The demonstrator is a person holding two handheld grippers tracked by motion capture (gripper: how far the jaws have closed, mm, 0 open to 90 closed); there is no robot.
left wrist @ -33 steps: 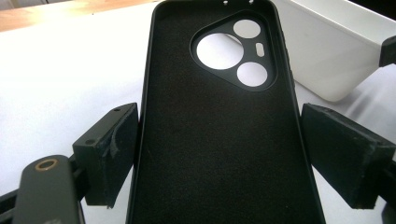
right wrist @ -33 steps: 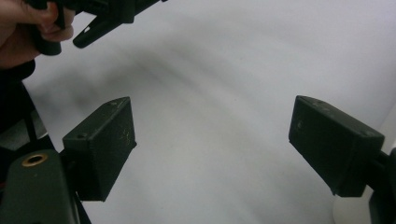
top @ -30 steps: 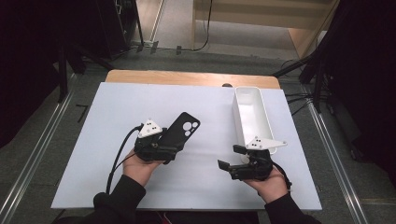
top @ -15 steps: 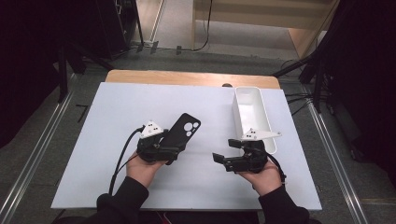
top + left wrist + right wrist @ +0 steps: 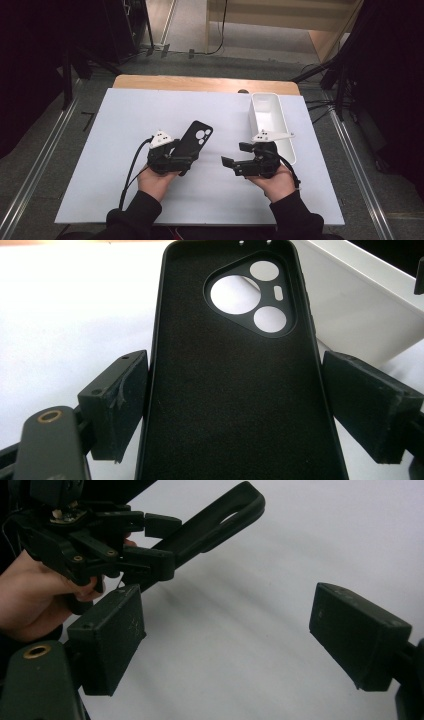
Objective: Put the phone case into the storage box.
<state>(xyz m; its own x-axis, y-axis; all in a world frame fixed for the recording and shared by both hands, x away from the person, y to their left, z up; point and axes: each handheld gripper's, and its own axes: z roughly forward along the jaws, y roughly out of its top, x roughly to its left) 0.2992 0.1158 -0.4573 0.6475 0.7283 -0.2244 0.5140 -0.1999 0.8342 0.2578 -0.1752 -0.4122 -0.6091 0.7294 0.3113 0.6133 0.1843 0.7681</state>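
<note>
The left gripper (image 5: 186, 159) has its fingers (image 5: 116, 402) clamped on the edges of a black soft phone case with a triangular camera cut-out (image 5: 235, 385), held over the white bench (image 5: 120, 130). The right gripper (image 5: 235, 155) hovers just beside it, fingers (image 5: 107, 637) spread wide on nothing. A long white plastic tray (image 5: 272, 120) sits at the bench's right.

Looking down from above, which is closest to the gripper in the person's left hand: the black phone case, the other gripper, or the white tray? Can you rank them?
From the left gripper, in the high view:
1. Phone case: between its jaws, slanting up and right.
2. Right gripper: to its right, open, turned toward it.
3. White tray: farthest, at the table's right edge.
</note>
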